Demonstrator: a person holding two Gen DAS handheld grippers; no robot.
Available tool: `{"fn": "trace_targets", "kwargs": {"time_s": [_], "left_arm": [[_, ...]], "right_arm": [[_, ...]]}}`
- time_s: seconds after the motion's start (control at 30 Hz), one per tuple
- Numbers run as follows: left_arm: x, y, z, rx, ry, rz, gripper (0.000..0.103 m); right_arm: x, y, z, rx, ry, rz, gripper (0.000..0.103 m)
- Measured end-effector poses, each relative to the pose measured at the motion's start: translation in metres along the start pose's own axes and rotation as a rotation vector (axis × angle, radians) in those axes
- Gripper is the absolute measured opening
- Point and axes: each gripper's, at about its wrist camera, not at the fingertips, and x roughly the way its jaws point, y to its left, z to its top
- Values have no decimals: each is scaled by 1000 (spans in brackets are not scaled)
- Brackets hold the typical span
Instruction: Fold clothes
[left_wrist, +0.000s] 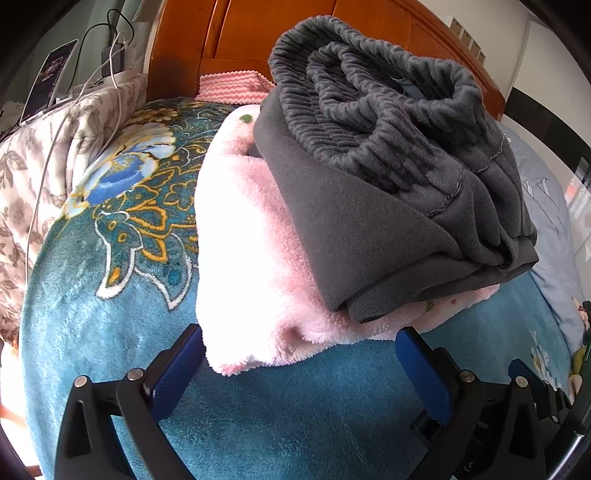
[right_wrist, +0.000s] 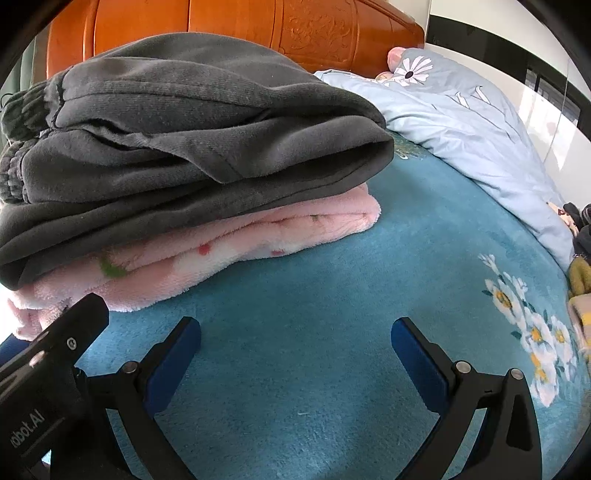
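Folded grey trousers lie on a folded pink fleece garment, stacked on the teal floral blanket of the bed. Left tongs spread wide, empty, at the pink garment's near edge. Right tongs spread wide, empty, over bare blanket beside the stack.

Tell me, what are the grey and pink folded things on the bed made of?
The grey garment looks like soft brushed knit, perhaps fleece-lined cotton: matte, with a ribbed elastic waistband. The pink garment beneath looks like fluffy plush fleece, with a fuzzy pile along its edges. Both guesses rest on looks alone.
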Motion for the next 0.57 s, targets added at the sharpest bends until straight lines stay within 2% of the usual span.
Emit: {"fn": "trace_targets", "kwargs": {"time_s": [0.57], "left_arm": [[-6, -1, -3, 9, -25, -15, 103]], "right_arm": [[-17, 5, 16, -30, -14, -8, 103]]}}
